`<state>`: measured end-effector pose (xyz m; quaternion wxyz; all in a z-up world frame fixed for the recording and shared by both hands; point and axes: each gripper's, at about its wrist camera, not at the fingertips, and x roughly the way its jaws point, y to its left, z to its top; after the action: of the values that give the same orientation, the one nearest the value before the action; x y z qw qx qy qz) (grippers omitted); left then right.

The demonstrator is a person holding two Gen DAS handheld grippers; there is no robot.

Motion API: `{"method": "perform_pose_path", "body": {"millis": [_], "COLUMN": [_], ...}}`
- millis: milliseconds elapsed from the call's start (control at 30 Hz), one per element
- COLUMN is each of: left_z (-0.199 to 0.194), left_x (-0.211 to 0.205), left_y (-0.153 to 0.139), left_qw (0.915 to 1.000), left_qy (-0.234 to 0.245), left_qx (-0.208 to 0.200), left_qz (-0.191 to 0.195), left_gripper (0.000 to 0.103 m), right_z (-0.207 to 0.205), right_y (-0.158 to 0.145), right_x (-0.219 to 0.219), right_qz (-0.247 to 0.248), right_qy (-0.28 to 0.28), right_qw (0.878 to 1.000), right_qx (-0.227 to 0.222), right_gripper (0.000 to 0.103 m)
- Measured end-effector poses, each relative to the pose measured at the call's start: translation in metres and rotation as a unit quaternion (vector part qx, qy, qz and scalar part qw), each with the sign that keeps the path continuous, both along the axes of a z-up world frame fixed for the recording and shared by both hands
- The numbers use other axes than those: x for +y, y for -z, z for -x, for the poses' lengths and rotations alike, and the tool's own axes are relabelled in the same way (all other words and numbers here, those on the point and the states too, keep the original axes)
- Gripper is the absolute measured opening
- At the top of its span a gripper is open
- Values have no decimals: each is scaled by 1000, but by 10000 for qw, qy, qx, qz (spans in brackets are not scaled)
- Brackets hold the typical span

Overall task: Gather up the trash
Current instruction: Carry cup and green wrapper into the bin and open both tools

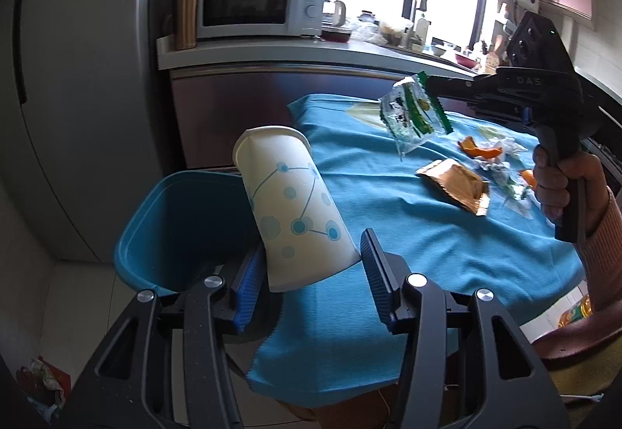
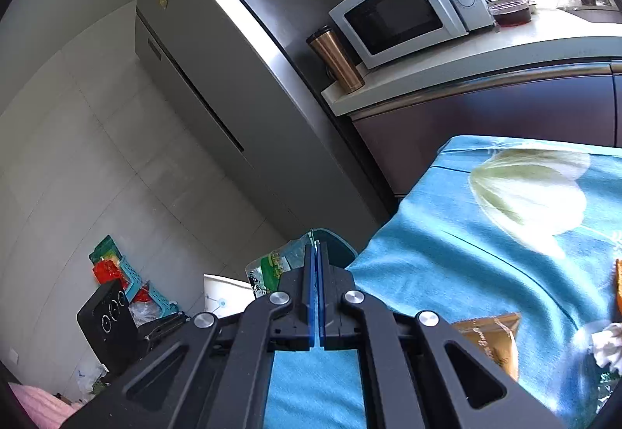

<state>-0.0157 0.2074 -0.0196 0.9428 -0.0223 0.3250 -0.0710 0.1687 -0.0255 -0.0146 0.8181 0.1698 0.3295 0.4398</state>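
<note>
Left tool (image 1: 311,269) pinches my paper cup (image 1: 293,211) low in the frame, tilted over the blue bin (image 1: 163,234) at lower left. Right tool (image 1: 425,81) at upper right is clamped on a green wrapper (image 1: 416,116) — dangling above the table (image 1: 388,254). I'd worry the cup slips: only its base is gripped. The bin's inside is mostly hidden — the far pad's contact too.

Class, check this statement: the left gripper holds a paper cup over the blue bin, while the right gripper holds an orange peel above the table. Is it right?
One detail is wrong. The right gripper holds a green-and-clear wrapper, not an orange peel; the peel lies on the table. The left wrist view shows it. The left gripper does hold the paper cup over the blue bin.
</note>
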Motion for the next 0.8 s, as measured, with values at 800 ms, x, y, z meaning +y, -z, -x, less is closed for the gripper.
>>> {"method": "perform_pose_path", "body": {"millis": [800], "left_z": [-75], "left_x": [95], "left_y": [63], "left_qw": [9860], "left_qy": [-1332], "left_qx": [972], "left_qz": [234], "left_gripper": [49], "right_z": [-35], "right_y": [34], "right_x": [150], "right_qz": [1018], "right_qy": [-423], "right_qw": [9937], "right_qx": [224], "right_gripper": [1]}}
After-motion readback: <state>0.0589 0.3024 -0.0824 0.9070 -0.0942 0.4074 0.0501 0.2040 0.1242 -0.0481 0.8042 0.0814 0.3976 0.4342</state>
